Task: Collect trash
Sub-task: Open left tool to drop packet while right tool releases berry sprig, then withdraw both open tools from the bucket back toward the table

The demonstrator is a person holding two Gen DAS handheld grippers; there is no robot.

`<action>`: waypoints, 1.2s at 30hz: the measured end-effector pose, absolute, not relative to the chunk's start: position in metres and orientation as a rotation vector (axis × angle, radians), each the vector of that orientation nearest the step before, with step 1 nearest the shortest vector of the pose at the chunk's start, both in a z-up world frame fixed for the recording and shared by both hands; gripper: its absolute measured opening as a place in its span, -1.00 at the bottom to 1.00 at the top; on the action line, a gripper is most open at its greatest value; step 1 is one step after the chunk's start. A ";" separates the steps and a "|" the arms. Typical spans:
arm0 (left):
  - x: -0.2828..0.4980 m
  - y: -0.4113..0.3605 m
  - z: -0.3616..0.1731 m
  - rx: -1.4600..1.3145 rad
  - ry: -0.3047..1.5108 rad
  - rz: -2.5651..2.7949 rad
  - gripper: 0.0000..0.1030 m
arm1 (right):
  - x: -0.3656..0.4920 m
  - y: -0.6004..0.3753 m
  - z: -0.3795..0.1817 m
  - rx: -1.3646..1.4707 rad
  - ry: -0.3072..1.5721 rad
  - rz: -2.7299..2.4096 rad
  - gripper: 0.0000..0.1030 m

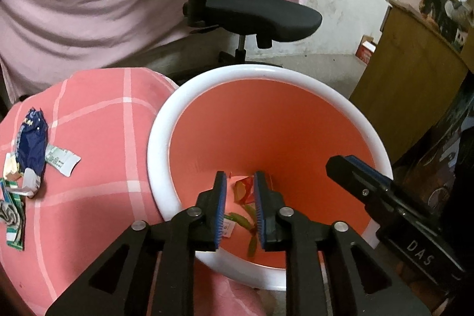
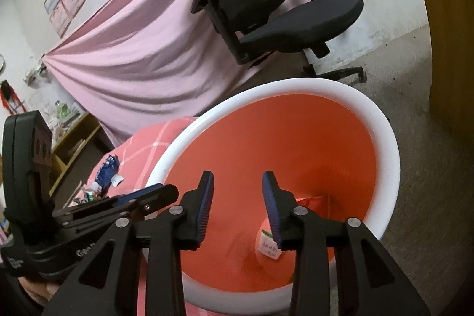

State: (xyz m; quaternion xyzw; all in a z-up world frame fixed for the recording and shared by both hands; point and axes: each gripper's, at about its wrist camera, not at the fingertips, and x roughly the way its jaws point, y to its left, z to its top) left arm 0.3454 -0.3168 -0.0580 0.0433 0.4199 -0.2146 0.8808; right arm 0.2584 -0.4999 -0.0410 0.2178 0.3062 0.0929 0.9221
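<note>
Both tongs hang over the bin's mouth, holding nothing: left tongs [image 1: 240, 205] with a narrow gap, right tongs [image 2: 238, 205] spread wider. Bin [image 1: 166, 120] already holds some wrappers [image 1: 244, 191]. Remaining trash sits on the pink checked table [image 1: 97, 197]: blue wrapper [image 1: 31, 144], white paper scrap [image 1: 63, 160]. Likely light, crinkly, slippery film; best pinched at a crumpled fold, not a flat edge.
</note>
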 end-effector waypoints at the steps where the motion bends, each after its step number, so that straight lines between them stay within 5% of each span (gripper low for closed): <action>1: 0.346 -0.315 -0.056 0.080 0.869 -0.446 -0.62 | 0.258 -0.500 -0.041 0.442 0.625 0.189 -0.30; 4: 0.345 -0.309 -0.050 0.051 0.844 -0.442 -0.35 | 0.256 -0.499 -0.038 0.420 0.605 0.179 -0.19; 14: 0.331 -0.303 -0.032 0.009 0.741 -0.441 -0.05 | 0.249 -0.498 -0.030 0.373 0.547 0.156 0.02; 18: 0.325 -0.300 -0.025 0.015 0.700 -0.426 0.11 | 0.245 -0.498 -0.026 0.373 0.518 0.140 0.37; 21: 0.323 -0.293 -0.021 -0.007 0.678 -0.411 0.14 | 0.243 -0.498 -0.022 0.366 0.499 0.137 0.41; 25: 0.323 -0.281 -0.017 -0.028 0.652 -0.369 0.59 | 0.240 -0.497 -0.018 0.352 0.477 0.124 0.58; 30: 0.315 -0.262 -0.007 -0.046 0.580 -0.336 0.61 | 0.237 -0.489 -0.011 0.346 0.433 0.115 0.83; 33: 0.309 -0.252 -0.003 -0.032 0.545 -0.306 0.86 | 0.234 -0.480 -0.004 0.319 0.405 0.115 1.00; 36: 0.303 -0.240 0.002 -0.053 0.493 -0.292 0.88 | 0.233 -0.468 0.004 0.284 0.378 0.116 1.00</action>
